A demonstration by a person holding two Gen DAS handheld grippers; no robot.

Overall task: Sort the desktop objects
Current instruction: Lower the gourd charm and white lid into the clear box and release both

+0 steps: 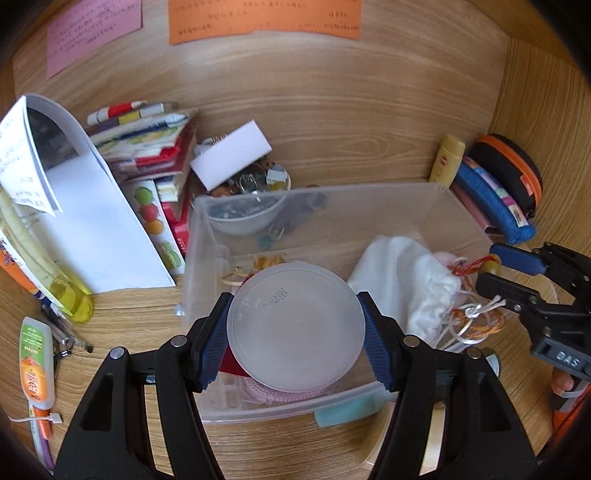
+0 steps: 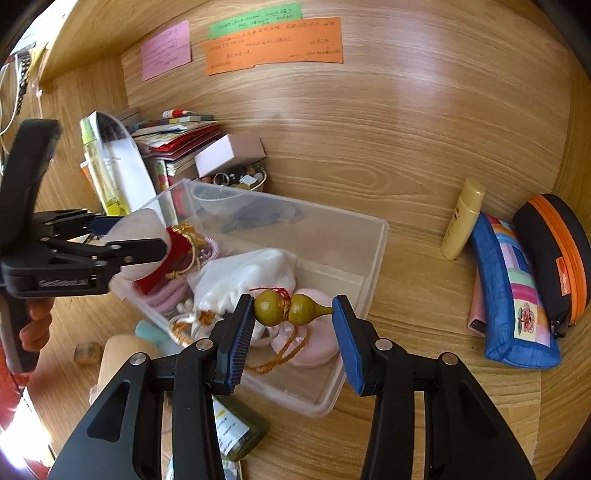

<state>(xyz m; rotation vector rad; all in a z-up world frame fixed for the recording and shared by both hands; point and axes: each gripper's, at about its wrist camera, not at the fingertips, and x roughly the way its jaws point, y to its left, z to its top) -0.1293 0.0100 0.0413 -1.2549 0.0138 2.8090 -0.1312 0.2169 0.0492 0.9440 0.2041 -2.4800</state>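
Gripping round lid edgewise, left fingers | gourd charm spanning right fingers, clamped

light: bright, warm daylight; glare: sheen on wooden back panel; edges: fisheye bending, dark corners; blur: slight, on notes

A light wood-grain counter meets a back wall of the same wood, with side panels closing in at left and right. Pink, green and orange paper notes hang on the wall. Soft light glares across the panel.
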